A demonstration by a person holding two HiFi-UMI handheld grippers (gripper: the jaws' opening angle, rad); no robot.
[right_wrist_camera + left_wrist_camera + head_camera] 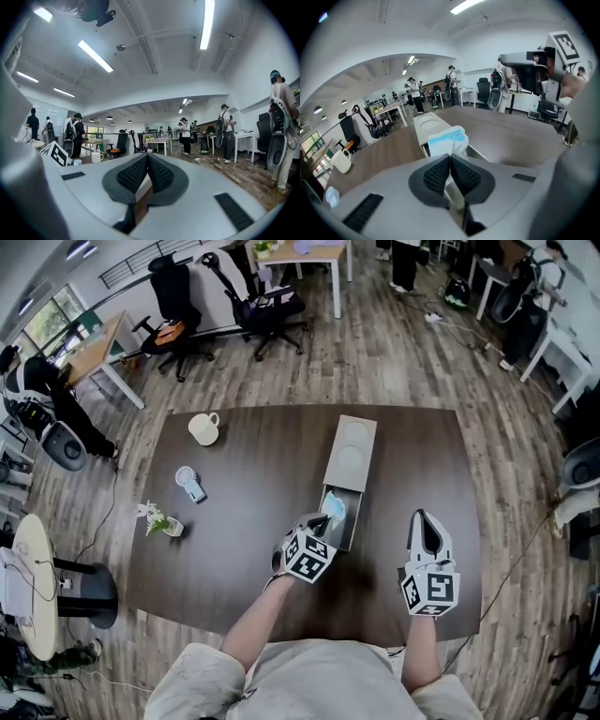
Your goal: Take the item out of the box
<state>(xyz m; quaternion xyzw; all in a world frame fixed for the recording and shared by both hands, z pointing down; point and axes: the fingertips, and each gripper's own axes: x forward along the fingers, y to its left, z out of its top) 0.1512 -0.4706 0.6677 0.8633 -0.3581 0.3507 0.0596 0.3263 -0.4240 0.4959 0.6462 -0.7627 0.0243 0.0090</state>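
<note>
A long grey box (351, 457) lies on the dark table (244, 521), its drawer (350, 529) pulled out toward me. My left gripper (322, 520) is at the drawer's left side, shut on a white and blue soft packet (334, 509). In the left gripper view the packet (448, 139) sticks up from between the closed pads (436, 174), in front of the box (427, 125). My right gripper (421, 515) is held to the right of the box, apart from it. It points out into the room, and its pads (133, 174) are shut with nothing between them.
A white mug (203, 428), a small blue and white fan (190, 485) and a little plant in a glass (162, 521) stand on the table's left half. Office chairs (181, 307) and desks stand beyond the far edge, and people are walking in the room.
</note>
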